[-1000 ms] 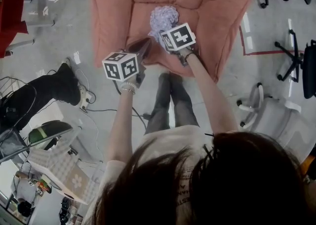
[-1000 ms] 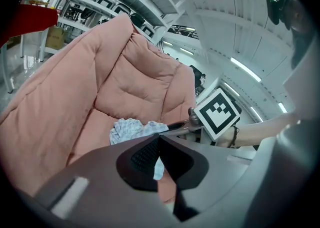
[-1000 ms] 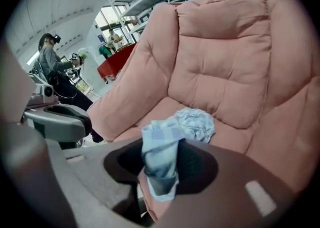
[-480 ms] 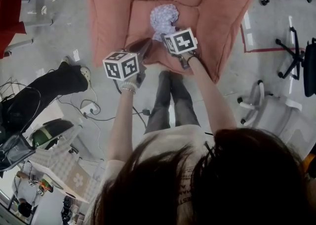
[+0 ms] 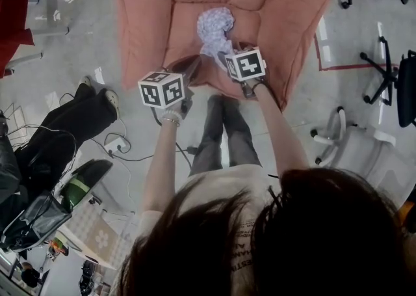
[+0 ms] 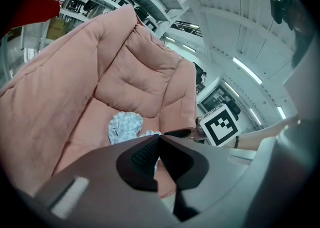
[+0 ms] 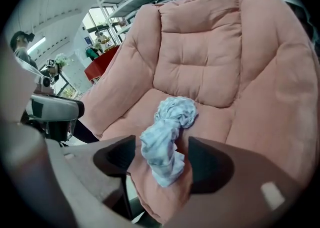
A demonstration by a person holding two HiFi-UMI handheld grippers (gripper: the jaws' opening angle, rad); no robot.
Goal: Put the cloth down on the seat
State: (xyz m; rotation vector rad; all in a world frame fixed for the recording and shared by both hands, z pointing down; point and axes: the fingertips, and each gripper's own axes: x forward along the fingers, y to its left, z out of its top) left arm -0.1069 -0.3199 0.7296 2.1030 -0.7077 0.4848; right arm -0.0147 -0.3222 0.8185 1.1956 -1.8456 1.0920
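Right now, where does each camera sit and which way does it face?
Head view: on the person's head, looking steeply down at the chair; hair, arms, legs, left gripper and right gripper show.
Left gripper view: on the left gripper, looking along its shut jaws into the chair; the right gripper's cube shows.
Right gripper view: on the right gripper, jaws opening, cloth lying loose between them; left gripper shows at left.
Shared: all three see cloth and chair.
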